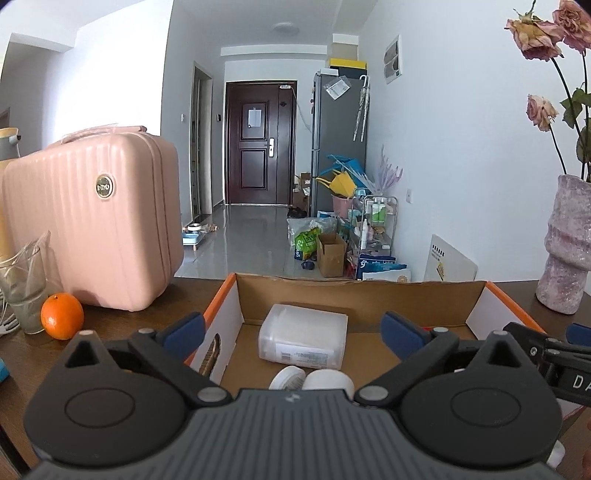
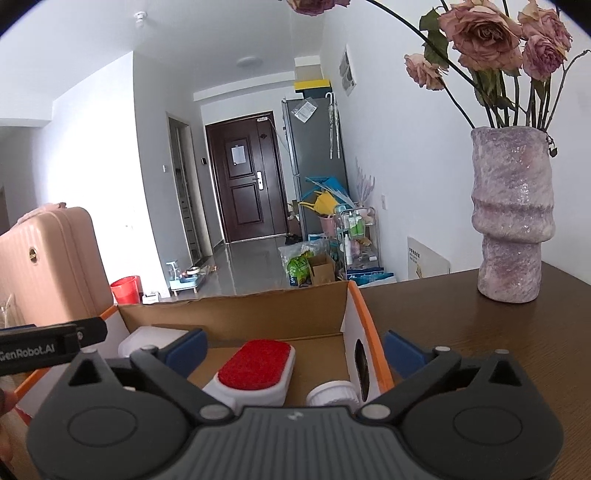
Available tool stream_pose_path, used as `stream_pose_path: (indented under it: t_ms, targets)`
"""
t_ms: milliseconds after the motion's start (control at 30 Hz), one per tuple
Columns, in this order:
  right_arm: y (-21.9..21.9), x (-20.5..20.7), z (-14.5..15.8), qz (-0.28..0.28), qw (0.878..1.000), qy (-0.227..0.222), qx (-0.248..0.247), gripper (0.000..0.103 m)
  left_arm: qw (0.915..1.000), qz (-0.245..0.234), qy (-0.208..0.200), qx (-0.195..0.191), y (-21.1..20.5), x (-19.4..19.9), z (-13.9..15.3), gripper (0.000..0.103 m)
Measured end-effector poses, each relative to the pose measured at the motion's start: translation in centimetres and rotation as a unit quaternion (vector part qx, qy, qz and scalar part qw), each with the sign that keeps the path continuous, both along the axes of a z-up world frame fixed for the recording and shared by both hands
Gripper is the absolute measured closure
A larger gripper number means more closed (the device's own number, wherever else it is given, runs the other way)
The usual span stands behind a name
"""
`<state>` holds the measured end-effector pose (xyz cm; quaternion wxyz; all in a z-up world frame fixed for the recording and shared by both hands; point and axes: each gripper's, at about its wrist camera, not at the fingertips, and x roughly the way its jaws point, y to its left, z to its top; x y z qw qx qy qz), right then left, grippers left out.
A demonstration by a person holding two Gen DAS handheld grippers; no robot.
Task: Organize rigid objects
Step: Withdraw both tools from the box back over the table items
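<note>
Brown cardboard box (image 1: 369, 291) ahead of both grippers, orange-edged, white outside. Inside: translucent white container (image 1: 303, 341), white jars (image 1: 327, 380), white brush (image 2: 255, 369) with red pad. Left of left gripper: orange fruit (image 1: 61, 315), ribbed pink suitcase (image 1: 92, 221). Right of right gripper: mottled lilac vase (image 2: 511, 218), faded pink roses (image 2: 480, 35). Dark brown table (image 2: 461, 317).

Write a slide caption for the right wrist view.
Open right gripper above an orange-edged cardboard box holding a red-topped white brush and white round jar, beside a mottled purple vase.
</note>
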<state>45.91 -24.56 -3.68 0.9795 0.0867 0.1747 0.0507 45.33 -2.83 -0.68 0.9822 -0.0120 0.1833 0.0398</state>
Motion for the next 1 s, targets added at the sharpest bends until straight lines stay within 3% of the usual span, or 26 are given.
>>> stream_pose_path:
  t_ms: [433, 1000]
  targets:
    - [0.3, -0.9, 0.7, -0.001, 1.0, -0.017, -0.004, 0.0, 0.9999, 0.007, -0.005, -0.012, 0.3, -0.8, 0.6, 0.0]
    - [0.7, -5.5, 1.6, -0.006, 0.999, -0.035, -0.03, 0.0, 0.9996, 0.009, -0.013, -0.021, 0.8, -5.8, 1.2, 0.0]
